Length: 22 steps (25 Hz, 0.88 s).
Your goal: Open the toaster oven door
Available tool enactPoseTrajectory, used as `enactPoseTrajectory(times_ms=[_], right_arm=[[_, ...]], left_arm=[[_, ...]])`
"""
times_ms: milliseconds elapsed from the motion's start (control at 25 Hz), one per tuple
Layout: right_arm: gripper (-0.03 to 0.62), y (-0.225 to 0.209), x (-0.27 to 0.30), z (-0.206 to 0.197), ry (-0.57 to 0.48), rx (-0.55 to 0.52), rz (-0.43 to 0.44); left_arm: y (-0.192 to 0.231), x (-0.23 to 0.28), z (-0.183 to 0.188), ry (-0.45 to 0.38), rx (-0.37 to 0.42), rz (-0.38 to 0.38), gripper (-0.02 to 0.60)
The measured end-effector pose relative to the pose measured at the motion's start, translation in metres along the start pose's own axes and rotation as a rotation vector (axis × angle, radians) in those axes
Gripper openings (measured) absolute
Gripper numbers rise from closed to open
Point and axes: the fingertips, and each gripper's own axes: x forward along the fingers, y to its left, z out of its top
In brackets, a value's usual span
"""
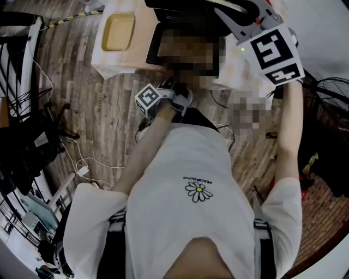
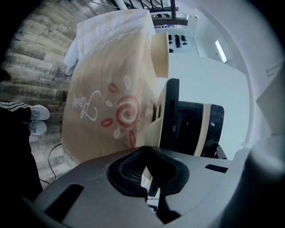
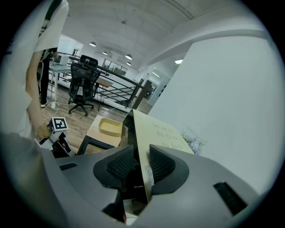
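Note:
The toaster oven (image 3: 156,133) is cream with black panels and stands on a cloth-covered table (image 2: 111,102). Its black-framed glass door (image 3: 88,144) hangs folded out toward me, also visible from above as the door (image 1: 158,46). My left gripper (image 2: 151,180) is at the door's outer edge, and a thin dark bar, the door handle, shows pinched between its pads. From above, the left gripper (image 1: 173,87) sits just below the oven. My right gripper (image 3: 141,171) is raised and closed over the edge of the oven's cream panel, one pad on each side. In the head view the right gripper (image 1: 229,13) is partly hidden.
A shallow yellow tray (image 1: 118,31) lies on the table left of the oven. Cables (image 1: 82,163) trail over the wood floor and a fan (image 1: 332,92) stands at the right. An office chair (image 3: 82,84) and a railing are behind; a white wall is close on the right.

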Motion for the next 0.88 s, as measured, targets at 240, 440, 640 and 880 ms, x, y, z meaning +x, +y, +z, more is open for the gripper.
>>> enactPoseTrajectory(times_ms=[240,440,640,880], right_arm=[[0.106,0.001,0.0,0.001,-0.004,-0.006,-0.004],[0.106,0.0,0.0,0.001,-0.004,-0.009,-0.005],[0.106,0.001,0.001,0.0,-0.002,-0.01,-0.01],[0.106,-0.005,0.003,0.0,-0.003,-0.017,-0.018]], left_arm=[[0.009,-0.006,0.007,-0.038,-0.054,0.02,0.014],[0.01,-0.007,0.008,-0.058,-0.084,0.008,0.014],[0.015,-0.01,0.008,-0.073,-0.099,0.009,0.015],[0.002,-0.014,0.022,-0.145,-0.07,-0.017,0.018]])
